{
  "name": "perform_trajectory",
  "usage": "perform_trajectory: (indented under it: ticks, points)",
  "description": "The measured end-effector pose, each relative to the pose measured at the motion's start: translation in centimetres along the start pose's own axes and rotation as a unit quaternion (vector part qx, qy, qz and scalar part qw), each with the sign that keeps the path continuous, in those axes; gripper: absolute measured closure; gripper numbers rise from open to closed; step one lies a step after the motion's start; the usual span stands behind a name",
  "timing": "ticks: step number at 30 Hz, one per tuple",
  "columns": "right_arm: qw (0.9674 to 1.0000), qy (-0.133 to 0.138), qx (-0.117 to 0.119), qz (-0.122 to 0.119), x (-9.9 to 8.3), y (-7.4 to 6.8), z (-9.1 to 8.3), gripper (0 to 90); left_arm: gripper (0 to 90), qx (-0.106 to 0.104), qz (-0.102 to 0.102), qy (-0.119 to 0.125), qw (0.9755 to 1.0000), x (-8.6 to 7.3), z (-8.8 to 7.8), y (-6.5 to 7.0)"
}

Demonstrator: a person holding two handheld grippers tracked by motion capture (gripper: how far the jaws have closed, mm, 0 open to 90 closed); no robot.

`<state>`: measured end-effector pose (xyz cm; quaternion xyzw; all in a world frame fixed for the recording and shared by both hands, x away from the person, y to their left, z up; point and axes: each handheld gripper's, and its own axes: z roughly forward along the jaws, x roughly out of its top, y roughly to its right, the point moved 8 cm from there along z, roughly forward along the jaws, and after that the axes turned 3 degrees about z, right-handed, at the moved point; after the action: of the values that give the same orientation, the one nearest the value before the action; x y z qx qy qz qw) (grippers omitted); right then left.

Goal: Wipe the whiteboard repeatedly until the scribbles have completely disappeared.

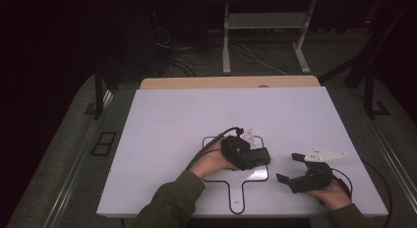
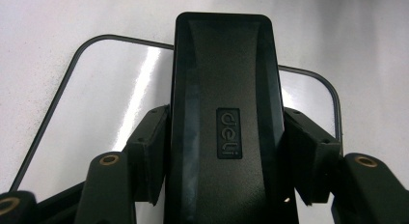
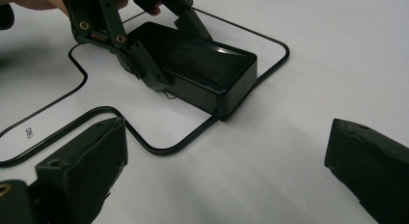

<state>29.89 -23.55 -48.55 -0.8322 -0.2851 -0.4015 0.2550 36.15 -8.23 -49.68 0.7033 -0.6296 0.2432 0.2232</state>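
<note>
A glossy black box (image 1: 263, 156) marked "deli" lies on the white table (image 1: 196, 115), inside a black outline (image 1: 216, 181) drawn as a rounded square with a stem. My left gripper (image 1: 248, 158) is shut on the box, one pad on each long side (image 2: 149, 147). In the left gripper view the box (image 2: 224, 89) runs straight away between the jaws. The right gripper view has the box (image 3: 207, 64) resting flat, with the left gripper (image 3: 176, 50) clamped on its near end. My right gripper (image 1: 289, 167) rests on the table to the right of the box, open (image 3: 226, 171) and holding nothing.
A wooden strip (image 1: 226, 82) runs along the table's far edge. Behind it stand a metal desk frame (image 1: 226, 41) and loose cables on the dark floor. The outline's stem (image 1: 237, 196) reaches towards the table's front edge.
</note>
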Motion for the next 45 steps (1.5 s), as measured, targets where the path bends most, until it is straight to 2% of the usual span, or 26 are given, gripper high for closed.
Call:
perform_trajectory:
  ticks: [4,6,8,10,13,15,17,19,21,22,24,27,28,29,31,34,35,36,37,39,40,41,42,43,44,45]
  points:
    - [1.0,0.001,0.0,0.0,0.0,0.0,0.0,0.4,38.7,-0.006,0.003,-0.001,1.0,0.1,0.0,0.4]
    - [1.0,0.002,-0.001,0.0,0.1,0.0,0.0,0.4,38.9,-0.012,0.015,-0.009,0.9998,0.1,0.0,1.0]
    - [1.0,0.002,-0.002,0.001,0.1,0.0,-0.1,0.4,39.0,-0.01,0.012,-0.013,0.9998,0.1,0.0,1.5]
    - [1.0,0.002,-0.002,0.001,0.1,0.0,-0.1,0.4,39.1,0.002,0.017,-0.009,0.9998,0.2,0.1,0.7]
    - [1.0,0.002,-0.002,0.0,0.1,0.0,-0.1,0.4,39.2,0.011,0.011,-0.01,0.9998,0.2,0.1,-0.5]
    - [1.0,0.002,-0.002,0.001,0.1,0.0,-0.1,0.4,39.2,0.01,0.008,-0.012,0.9998,0.1,0.0,-0.8]
    - [1.0,0.002,-0.002,0.002,0.0,0.0,-0.1,0.4,39.3,0.01,0.011,-0.013,0.9998,0.1,0.0,-0.2]
    - [1.0,0.002,-0.002,0.002,0.0,0.0,-0.1,0.4,39.3,0.003,0.027,-0.02,0.9994,0.1,0.0,0.8]
    - [1.0,0.002,-0.002,0.001,0.0,0.0,-0.1,0.4,39.3,-0.003,0.019,-0.021,0.9996,0.0,-0.1,1.7]
    - [1.0,0.002,-0.002,0.001,0.0,0.0,-0.1,0.4,39.3,-0.004,0.018,-0.021,0.9996,0.0,0.0,1.5]
    - [1.0,0.001,-0.001,0.0,0.0,0.0,0.0,0.4,39.4,0.008,0.025,-0.022,0.9994,0.1,0.0,0.2]
    - [1.0,0.002,-0.002,0.0,0.0,0.0,0.0,0.4,39.4,0.028,0.016,-0.027,0.9991,0.1,0.0,-1.9]
    - [1.0,0.002,-0.003,0.001,0.1,0.0,-0.1,0.4,39.4,0.024,0.011,-0.025,0.9994,0.1,0.0,-2.1]
    - [1.0,0.002,-0.003,0.001,0.1,0.0,-0.1,0.4,39.4,0.026,0.015,-0.028,0.9992,0.1,0.0,-2.1]
    - [1.0,0.002,-0.002,0.002,0.0,0.0,-0.1,0.4,39.4,0.018,0.023,-0.032,0.9991,0.2,0.0,-1.1]
    - [1.0,0.002,-0.002,0.003,0.0,0.1,-0.1,0.4,39.4,-0.001,0.037,-0.033,0.9988,0.2,0.0,1.2]
    - [1.0,0.002,-0.002,0.003,0.0,0.1,-0.1,0.4,39.4,-0.001,0.027,-0.032,0.9991,0.1,0.0,1.6]
    - [1.0,0.003,-0.002,0.001,0.1,0.0,-0.1,0.4,39.3,0.0,0.031,-0.032,0.999,0.1,0.0,1.4]
    - [1.0,0.003,-0.001,0.001,0.1,0.0,-0.1,0.4,39.3,0.009,0.037,-0.032,0.9988,0.2,0.0,0.5]
    - [1.0,0.003,-0.002,-0.001,0.1,-0.1,0.0,0.4,39.4,0.037,0.023,-0.039,0.9983,-0.1,-0.3,-1.6]
    - [1.0,0.003,-0.002,-0.001,0.1,-0.1,-0.1,0.4,39.3,0.044,0.009,-0.038,0.9982,-0.2,-0.4,-2.6]
    - [1.0,0.003,-0.002,0.0,0.1,-0.1,-0.1,0.4,39.3,0.047,0.006,-0.039,0.9981,-0.4,-0.5,-3.4]
    - [1.0,0.003,-0.002,-0.001,0.1,-0.1,-0.1,0.4,39.3,0.04,-0.003,-0.034,0.9986,-0.4,-0.5,-3.6]
    - [1.0,0.003,-0.001,0.0,0.1,-0.1,-0.1,0.4,39.3,0.042,-0.015,-0.019,0.9988,-0.3,-0.3,-3.4]
    - [1.0,0.002,-0.001,0.001,0.1,0.0,-0.1,0.4,39.3,0.037,0.004,-0.035,0.9987,-0.4,-0.5,-3.3]
    - [1.0,0.002,-0.001,0.002,0.0,0.0,-0.1,0.4,39.3,0.028,0.01,-0.041,0.9987,-0.4,-0.5,-2.7]
